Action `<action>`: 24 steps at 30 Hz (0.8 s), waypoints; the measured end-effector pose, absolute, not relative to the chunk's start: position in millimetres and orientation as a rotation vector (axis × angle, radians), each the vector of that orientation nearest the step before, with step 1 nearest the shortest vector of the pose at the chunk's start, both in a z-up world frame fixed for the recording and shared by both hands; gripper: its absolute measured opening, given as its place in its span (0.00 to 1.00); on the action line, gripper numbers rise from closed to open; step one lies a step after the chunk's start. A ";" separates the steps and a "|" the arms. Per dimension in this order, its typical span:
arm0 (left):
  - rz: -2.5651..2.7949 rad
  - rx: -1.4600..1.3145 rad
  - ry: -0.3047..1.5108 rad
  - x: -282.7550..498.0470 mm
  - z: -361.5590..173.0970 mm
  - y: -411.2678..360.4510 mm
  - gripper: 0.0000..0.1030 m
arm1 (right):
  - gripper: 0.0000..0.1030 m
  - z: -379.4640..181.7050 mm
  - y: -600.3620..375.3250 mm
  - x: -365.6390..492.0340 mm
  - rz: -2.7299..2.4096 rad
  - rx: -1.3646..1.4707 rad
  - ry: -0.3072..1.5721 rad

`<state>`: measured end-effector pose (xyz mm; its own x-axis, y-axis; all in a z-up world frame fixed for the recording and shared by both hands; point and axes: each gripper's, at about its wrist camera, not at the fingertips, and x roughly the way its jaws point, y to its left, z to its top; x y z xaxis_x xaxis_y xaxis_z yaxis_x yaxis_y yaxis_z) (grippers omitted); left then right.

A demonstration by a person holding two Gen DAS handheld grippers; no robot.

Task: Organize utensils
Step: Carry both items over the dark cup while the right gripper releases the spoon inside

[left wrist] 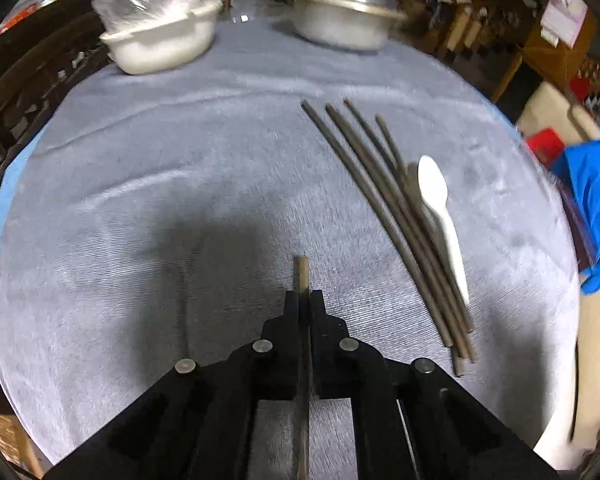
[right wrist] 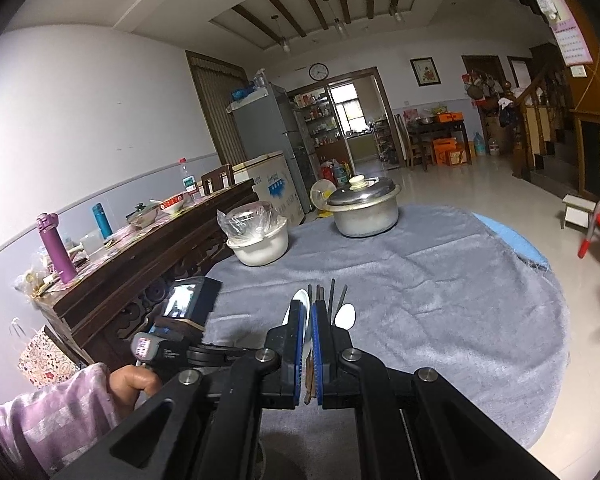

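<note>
- nearest the left wrist camera, the left gripper (left wrist: pixel 304 300) is pressing its two black fingers together on a single brown chopstick (left wrist: pixel 302 276); the stick's blunt end is poking out just past the fingertips, and its length is running back between the fingers toward the camera.
- the gripper is pointing steeply down over the grey tablecloth (left wrist: pixel 180 184), which serves as the landmark here, and is casting a dark shadow on the cloth left of the fingertips.
- on the cloth to the right of the gripper, four dark chopsticks (left wrist: pixel 384 216) are lying side by side in a slanted bundle, touching one another.
- a white spoon (left wrist: pixel 440 212) is resting along the right edge of that bundle, bowl toward the far side; whether it is overlapping the outermost stick is hard to tell.
- at the far left edge of the cloth a white bowl (left wrist: pixel 160 44) covered with clear plastic is standing; at the far middle a lidded metal pot (left wrist: pixel 340 20) is standing, well apart from the utensils.
- in the right wrist view, a hand (right wrist: pixel 134 382) in a purple sleeve is gripping the left tool's handle at the cloth's left edge.
- the right gripper (right wrist: pixel 310 312) is holding its blue-padded fingers nearly together on a white spoon and some brown sticks (right wrist: pixel 309 380), hovering above the cloth.
</note>
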<state>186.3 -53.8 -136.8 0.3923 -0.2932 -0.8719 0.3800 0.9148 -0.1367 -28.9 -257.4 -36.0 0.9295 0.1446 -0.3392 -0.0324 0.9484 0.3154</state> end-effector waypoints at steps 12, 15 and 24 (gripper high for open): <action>-0.510 -0.049 0.738 126.2 -0.1 -17.7 0.05 | 0.05 -19.4 -239.5 -49.0 0.037 0.256 0.297; -0.526 -0.080 0.636 108.3 34.2 -9.8 0.05 | 0.05 -18.3 -233.7 -52.3 0.036 0.234 0.294; -0.530 -0.129 0.453 75.1 99.6 5.9 0.04 | 0.05 -13.3 -233.4 -57.5 0.034 0.250 0.282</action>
<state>75.1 5.9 99.6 0.7667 -0.5151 -0.3832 0.4590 0.8572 -0.2336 -57.5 -233.4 -13.3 0.9601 0.0677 -0.2715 0.0021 0.9686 0.2487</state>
